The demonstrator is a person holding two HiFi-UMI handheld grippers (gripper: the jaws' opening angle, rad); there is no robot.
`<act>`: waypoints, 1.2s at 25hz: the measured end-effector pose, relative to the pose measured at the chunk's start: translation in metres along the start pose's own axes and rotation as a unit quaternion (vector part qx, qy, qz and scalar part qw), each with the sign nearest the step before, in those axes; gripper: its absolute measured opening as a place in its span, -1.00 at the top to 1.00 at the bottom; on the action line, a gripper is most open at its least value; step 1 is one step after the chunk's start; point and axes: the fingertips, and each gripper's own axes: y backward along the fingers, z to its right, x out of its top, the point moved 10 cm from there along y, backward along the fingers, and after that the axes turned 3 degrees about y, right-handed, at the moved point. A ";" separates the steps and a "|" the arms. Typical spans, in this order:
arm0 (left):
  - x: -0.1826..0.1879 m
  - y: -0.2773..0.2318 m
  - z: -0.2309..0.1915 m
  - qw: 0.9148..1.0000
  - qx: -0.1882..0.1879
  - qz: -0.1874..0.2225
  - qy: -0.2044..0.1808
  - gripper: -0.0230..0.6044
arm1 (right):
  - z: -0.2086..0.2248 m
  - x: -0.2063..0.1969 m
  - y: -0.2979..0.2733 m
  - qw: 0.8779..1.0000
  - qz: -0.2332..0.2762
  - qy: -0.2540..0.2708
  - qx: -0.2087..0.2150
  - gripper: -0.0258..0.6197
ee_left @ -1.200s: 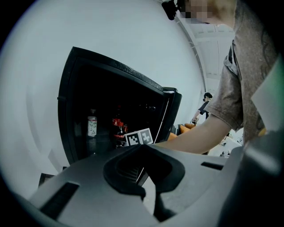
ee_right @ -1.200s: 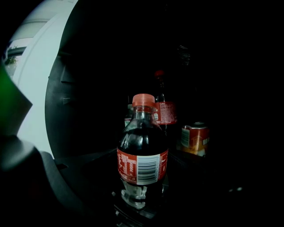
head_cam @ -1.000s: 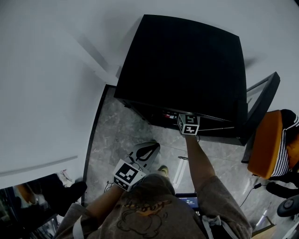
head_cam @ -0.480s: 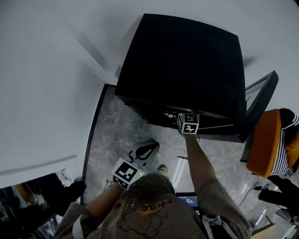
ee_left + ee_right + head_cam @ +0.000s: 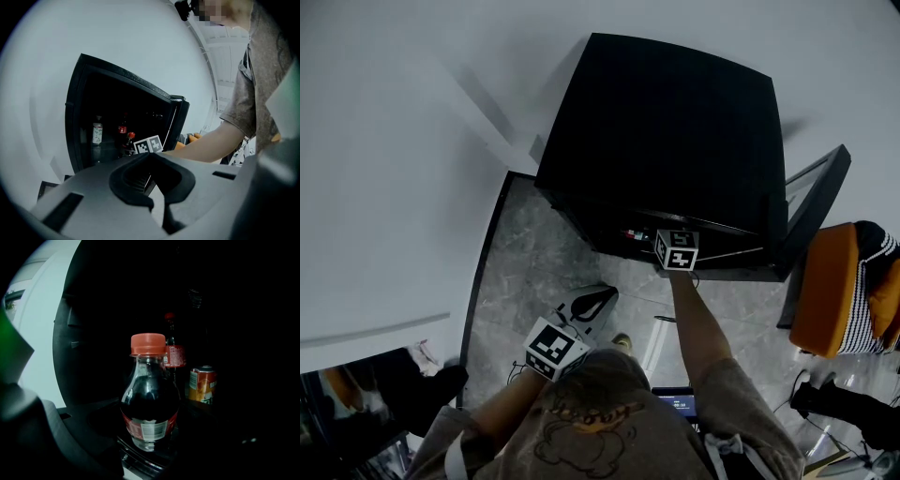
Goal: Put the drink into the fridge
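Jaws of right gripper [image 5: 147,453] clamped cola bottle [image 5: 150,394]: red cap, red label, print unreadable. Bottle was inside black fridge [image 5: 666,141], near a red-labelled bottle [image 5: 172,355] and orange can [image 5: 202,385]. Left gripper [image 5: 154,187] jaws together, empty, outside the fridge.

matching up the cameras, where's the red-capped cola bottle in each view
Head view: not visible, hidden in the dark fridge beyond the right gripper.
Left gripper view: the cola bottle shows its red cap just left of centre, beside the right gripper's marker cube.
Right gripper view: dead centre, between the jaws.
Shared landmark: the black fridge.
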 end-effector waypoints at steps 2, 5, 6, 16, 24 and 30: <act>0.001 0.001 0.000 1.000 0.001 0.002 0.001 0.91 | 0.000 0.000 -0.001 1.000 0.002 0.001 0.000 -0.01; 0.001 0.003 0.000 1.000 0.003 0.003 0.002 0.91 | -0.002 0.001 -0.002 1.000 0.000 0.000 -0.006 -0.04; 0.001 0.004 0.000 1.000 0.004 0.003 0.003 0.91 | -0.003 0.001 -0.002 1.000 0.000 -0.005 -0.009 -0.04; 0.000 0.005 0.003 1.000 0.002 0.005 0.004 0.91 | -0.003 0.005 0.008 1.000 -0.005 0.002 -0.013 -0.05; 0.001 0.010 0.014 1.000 -0.007 0.017 0.002 0.91 | -0.009 0.005 0.036 1.000 0.001 -0.019 -0.007 -0.05; 0.001 0.015 0.027 1.000 -0.013 0.022 0.000 0.91 | -0.018 0.011 0.073 1.000 0.007 -0.020 0.001 -0.05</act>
